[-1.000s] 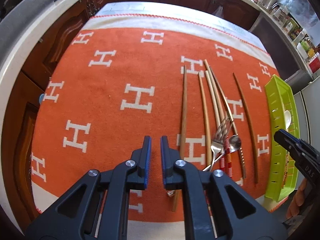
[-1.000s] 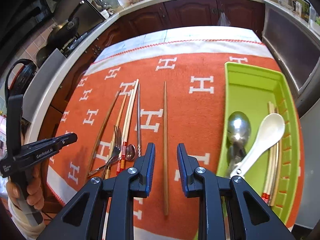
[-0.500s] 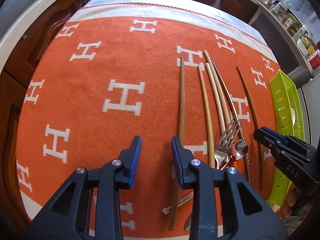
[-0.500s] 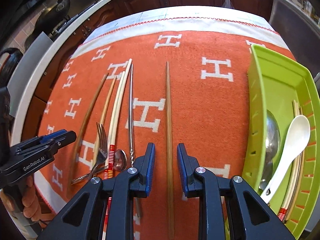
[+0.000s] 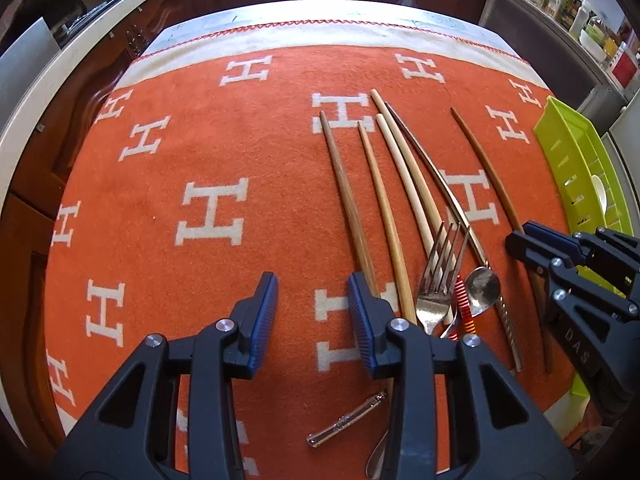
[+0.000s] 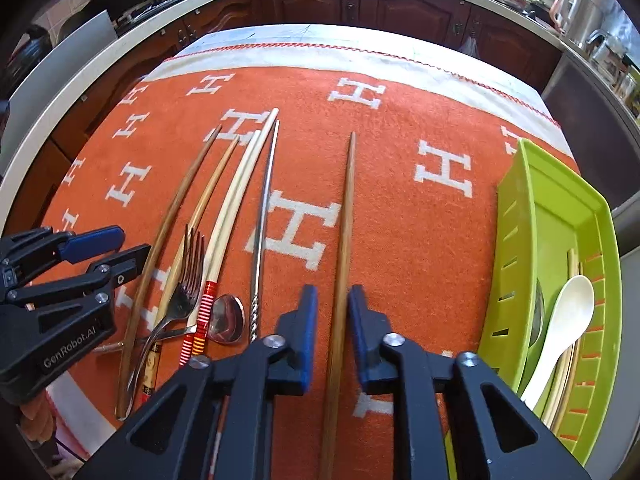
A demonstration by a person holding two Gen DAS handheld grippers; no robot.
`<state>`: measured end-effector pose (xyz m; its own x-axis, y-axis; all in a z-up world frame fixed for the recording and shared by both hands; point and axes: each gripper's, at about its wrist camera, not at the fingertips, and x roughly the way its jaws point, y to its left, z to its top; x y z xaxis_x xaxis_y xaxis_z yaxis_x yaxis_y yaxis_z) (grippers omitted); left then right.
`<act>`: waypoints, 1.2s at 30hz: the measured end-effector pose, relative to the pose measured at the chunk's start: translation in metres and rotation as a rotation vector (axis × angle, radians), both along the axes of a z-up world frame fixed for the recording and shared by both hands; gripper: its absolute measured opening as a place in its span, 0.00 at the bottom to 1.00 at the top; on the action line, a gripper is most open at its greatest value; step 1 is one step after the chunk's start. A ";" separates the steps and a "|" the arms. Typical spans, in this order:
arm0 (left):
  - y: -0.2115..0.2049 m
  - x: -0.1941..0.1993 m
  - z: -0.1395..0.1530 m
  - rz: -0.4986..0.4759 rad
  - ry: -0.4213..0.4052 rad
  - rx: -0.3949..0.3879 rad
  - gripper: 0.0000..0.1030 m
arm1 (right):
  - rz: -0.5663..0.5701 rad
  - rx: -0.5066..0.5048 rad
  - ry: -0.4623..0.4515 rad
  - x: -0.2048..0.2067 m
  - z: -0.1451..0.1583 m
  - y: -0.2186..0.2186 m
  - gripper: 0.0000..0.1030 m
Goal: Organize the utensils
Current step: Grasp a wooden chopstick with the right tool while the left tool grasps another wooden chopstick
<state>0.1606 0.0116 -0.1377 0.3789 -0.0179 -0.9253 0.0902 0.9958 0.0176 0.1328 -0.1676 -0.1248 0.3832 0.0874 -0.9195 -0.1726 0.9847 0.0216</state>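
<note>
Several chopsticks, a fork (image 5: 438,272) and a small metal spoon (image 5: 482,290) lie side by side on the orange cloth. My left gripper (image 5: 312,292) hovers low over bare cloth, its jaws opening with nothing between them. Its right finger is beside the leftmost brown chopstick (image 5: 346,204). My right gripper (image 6: 334,304) straddles a lone wooden chopstick (image 6: 346,216). Its jaws are closing, and a gap still shows beside the left pad. The green tray (image 6: 516,208) on the right holds a white spoon (image 6: 570,308), a metal spoon and some chopsticks.
The cloth (image 5: 208,152) covers a table with dark wooden cabinets and a pale counter around it. In the right wrist view the left gripper (image 6: 130,244) sits at the left edge, near the fork (image 6: 188,280). A short clear bar (image 5: 348,416) lies near the front edge.
Both grippers have come down closer to the cloth. The left jaws have spread wider. The right jaws have narrowed around the lone wooden chopstick.
</note>
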 end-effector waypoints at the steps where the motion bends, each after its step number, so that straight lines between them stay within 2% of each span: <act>1: 0.001 0.000 0.000 0.004 -0.003 -0.010 0.32 | -0.007 0.004 -0.001 0.000 0.000 -0.002 0.07; 8: 0.020 -0.002 0.001 0.032 -0.019 -0.118 0.31 | -0.034 0.067 0.011 0.001 0.001 -0.013 0.06; 13: 0.035 0.001 0.001 0.071 -0.009 -0.194 0.26 | -0.056 0.119 0.020 -0.001 0.001 -0.021 0.05; 18: 0.044 0.001 0.001 0.099 0.013 -0.250 0.25 | -0.065 0.148 0.023 -0.001 0.001 -0.024 0.05; 23: 0.057 0.004 -0.001 0.182 0.057 -0.386 0.25 | -0.073 0.172 0.028 0.000 0.001 -0.027 0.05; 27: 0.044 0.002 -0.001 0.160 0.049 -0.334 0.25 | -0.072 0.185 0.031 0.000 0.001 -0.029 0.05; 29: 0.032 0.001 0.000 0.119 0.054 -0.328 0.30 | -0.071 0.188 0.032 0.000 0.001 -0.029 0.06; 32: 0.016 -0.003 0.001 0.076 0.043 -0.271 0.38 | -0.071 0.189 0.032 0.000 0.001 -0.029 0.06; 36: 0.003 -0.004 0.002 0.049 0.030 -0.190 0.38 | -0.074 0.198 0.034 0.000 0.002 -0.030 0.06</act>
<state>0.1563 0.0149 -0.1359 0.3562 -0.1752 -0.9179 0.0389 0.9842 -0.1727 0.1324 -0.1974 -0.1231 0.3644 0.2406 -0.8996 -0.0961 0.9706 0.2206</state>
